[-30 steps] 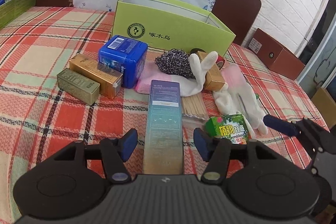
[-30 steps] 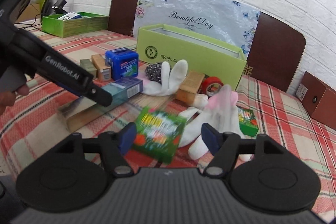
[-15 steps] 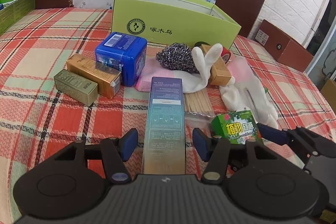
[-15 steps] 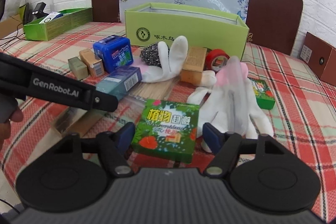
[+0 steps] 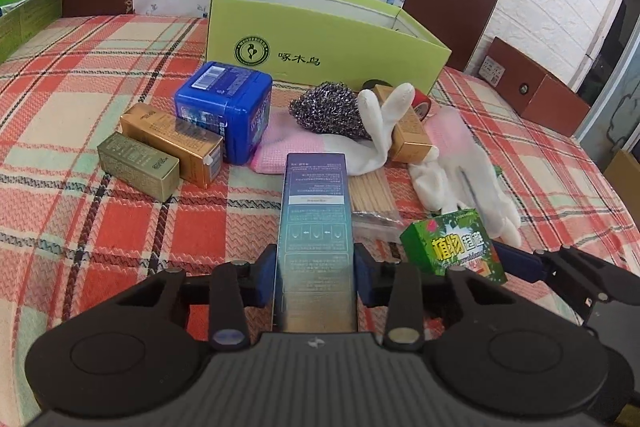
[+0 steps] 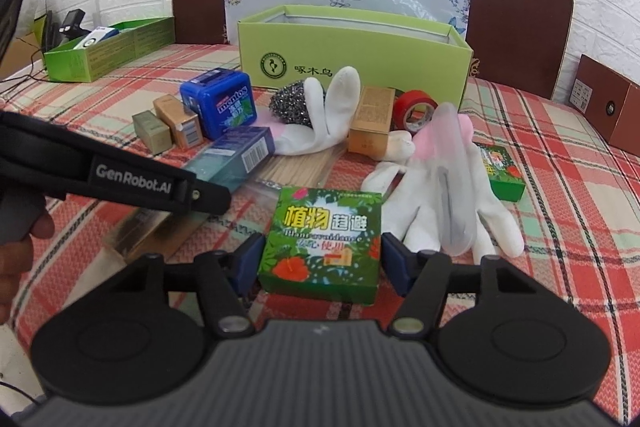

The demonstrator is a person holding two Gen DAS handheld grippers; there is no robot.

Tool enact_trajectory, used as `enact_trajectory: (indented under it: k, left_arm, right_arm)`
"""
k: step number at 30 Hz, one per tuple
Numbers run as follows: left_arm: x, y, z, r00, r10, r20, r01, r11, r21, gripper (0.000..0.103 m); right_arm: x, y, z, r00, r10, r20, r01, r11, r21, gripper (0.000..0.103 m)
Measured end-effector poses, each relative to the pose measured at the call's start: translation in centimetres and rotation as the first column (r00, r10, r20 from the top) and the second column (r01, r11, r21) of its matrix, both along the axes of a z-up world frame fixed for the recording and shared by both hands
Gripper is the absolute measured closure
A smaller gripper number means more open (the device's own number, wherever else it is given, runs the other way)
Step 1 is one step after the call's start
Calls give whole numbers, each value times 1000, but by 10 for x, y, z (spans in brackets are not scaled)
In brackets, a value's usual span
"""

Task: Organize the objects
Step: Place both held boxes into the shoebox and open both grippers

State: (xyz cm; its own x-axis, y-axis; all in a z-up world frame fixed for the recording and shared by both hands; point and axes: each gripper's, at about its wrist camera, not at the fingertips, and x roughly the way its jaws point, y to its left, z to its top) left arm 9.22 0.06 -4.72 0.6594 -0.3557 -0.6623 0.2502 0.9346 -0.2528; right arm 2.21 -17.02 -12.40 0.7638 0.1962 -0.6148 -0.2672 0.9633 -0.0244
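Two boxes sit between our claws. In our left gripper (image 5: 315, 275) lies a long teal-and-purple carton (image 5: 315, 227), printed with small white text and arrow diagrams, flat on the plaid tablecloth (image 5: 100, 227) and pointing away toward the big lime-green box (image 5: 320, 47). Our blue pads (image 5: 266, 277) are closing and already touch both long sides of the carton, so we are gripping it near its close end.

In our right gripper (image 6: 322, 263) sits a small square green packet (image 6: 322, 239) with yellow and white characters, leaves and a red flower on its face. It rests on the cloth, slightly tilted up toward us. Our pads (image 6: 250, 261) are closing here too; the left one is right at the packet's edge, while a thin gap shows on the right, so we have not clamped it.

Both grippers point forward and downward, side by side: in the right view the left one reaches in from the left as a long black bar, with part of a hand (image 6: 16, 243) behind it.

Beyond our boxes lie white gloves (image 6: 440, 203), a bundle of wooden sticks (image 5: 370, 193), a steel scourer (image 5: 326, 109), a blue mint tub (image 5: 226, 107), gold cartons (image 5: 172, 143), red tape (image 6: 414, 109) and a second green packet (image 6: 502, 169).
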Motion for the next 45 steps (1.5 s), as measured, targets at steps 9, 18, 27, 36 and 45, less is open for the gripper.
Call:
enact_trajectory:
  k: [9, 18, 27, 36, 45]
  left_arm:
    - [-13, 7, 63, 982, -5, 188, 14, 999, -45, 62]
    - [36, 8, 118, 937, 11, 350, 0, 999, -33, 62]
    - [141, 8, 130, 928, 65, 368, -49, 997, -54, 62]
    - [225, -2, 104, 942, 81, 325, -86, 996, 1, 62]
    - [237, 1, 82, 911, 149, 384, -182, 982, 52, 9]
  right_arm:
    - [-8, -14, 42, 997, 4, 78, -10, 997, 76, 41]
    - [43, -29, 90, 983, 14, 182, -34, 994, 107, 41]
    - [140, -45, 115, 973, -61, 221, 41, 995, 91, 41]
    - [237, -38, 92, 979, -109, 170, 97, 992, 80, 41]
    - [289, -25, 49, 993, -99, 56, 94, 992, 88, 40]
